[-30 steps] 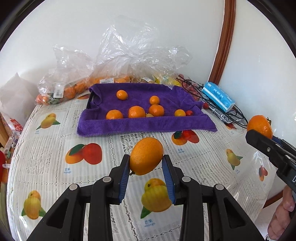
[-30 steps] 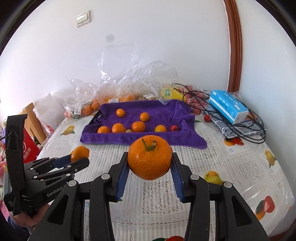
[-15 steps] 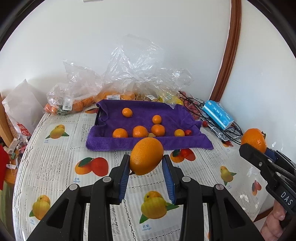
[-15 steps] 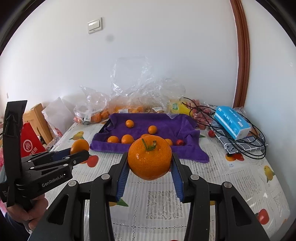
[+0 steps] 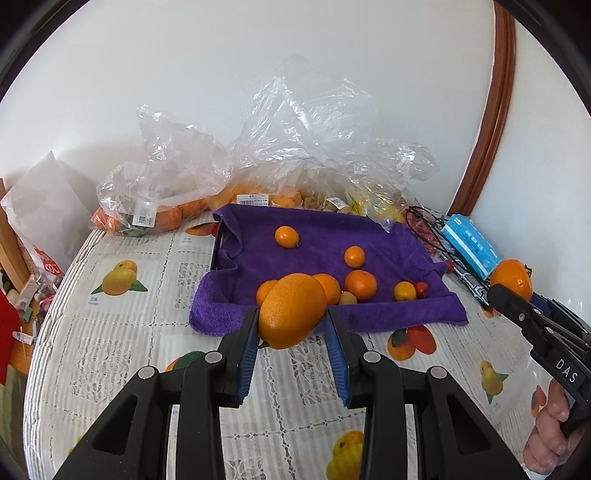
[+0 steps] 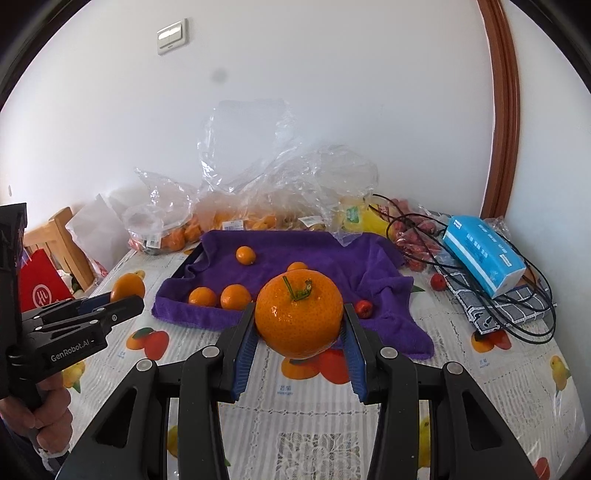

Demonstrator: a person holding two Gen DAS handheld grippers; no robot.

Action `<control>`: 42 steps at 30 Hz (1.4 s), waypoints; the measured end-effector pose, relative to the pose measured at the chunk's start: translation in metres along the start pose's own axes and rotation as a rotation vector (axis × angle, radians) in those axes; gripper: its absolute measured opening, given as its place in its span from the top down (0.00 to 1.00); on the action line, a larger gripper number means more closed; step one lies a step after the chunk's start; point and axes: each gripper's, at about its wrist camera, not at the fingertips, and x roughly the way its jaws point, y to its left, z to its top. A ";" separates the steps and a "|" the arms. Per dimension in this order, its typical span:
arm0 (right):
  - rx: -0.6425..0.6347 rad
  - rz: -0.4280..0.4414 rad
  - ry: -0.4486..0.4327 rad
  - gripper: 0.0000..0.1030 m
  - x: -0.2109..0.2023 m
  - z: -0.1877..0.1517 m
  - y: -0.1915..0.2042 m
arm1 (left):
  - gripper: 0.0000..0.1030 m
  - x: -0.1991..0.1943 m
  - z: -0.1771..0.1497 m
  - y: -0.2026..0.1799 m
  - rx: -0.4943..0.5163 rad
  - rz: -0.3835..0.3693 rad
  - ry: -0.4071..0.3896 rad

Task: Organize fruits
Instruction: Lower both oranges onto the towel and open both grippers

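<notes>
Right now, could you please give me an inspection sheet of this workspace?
Surface: fruit-print tablecloth.
Job's things: purple towel over a tray, holding small oranges and a red fruit.
Clutter: plastic fruit bags, blue tissue pack.
Grippers: left hand-held gripper shut on oval orange; right hand-held gripper shut on stemmed orange.
Cables: black cable coiled beside the tissue pack.
Surroundings: white wall, light switch.

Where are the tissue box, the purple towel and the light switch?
tissue box (image 6: pixel 484 254), right wrist view, its blue top.
purple towel (image 5: pixel 325 236), left wrist view, a bare middle part.
light switch (image 6: pixel 170 36), right wrist view, its plate.
</notes>
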 end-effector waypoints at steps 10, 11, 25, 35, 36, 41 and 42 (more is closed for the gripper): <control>0.008 0.012 0.007 0.58 0.049 0.024 -0.022 | 0.68 0.046 0.028 0.003 -0.028 0.047 0.019; 0.008 0.014 0.005 0.58 0.054 0.027 -0.024 | 0.68 0.050 0.031 0.001 -0.024 0.046 0.017; 0.045 -0.001 0.055 0.58 0.118 0.022 -0.051 | 0.68 0.088 0.029 -0.008 0.005 0.075 -0.011; 0.026 -0.037 0.134 0.58 0.149 0.002 -0.049 | 0.68 0.102 0.021 0.001 -0.033 0.060 0.031; 0.015 -0.047 0.136 0.58 0.150 0.001 -0.048 | 0.68 0.103 0.021 0.001 -0.037 0.060 0.030; 0.015 -0.039 0.145 0.58 0.152 -0.001 -0.045 | 0.68 0.106 0.020 0.004 -0.053 0.058 0.036; 0.015 -0.041 0.144 0.58 0.152 -0.001 -0.045 | 0.68 0.106 0.020 0.004 -0.055 0.057 0.037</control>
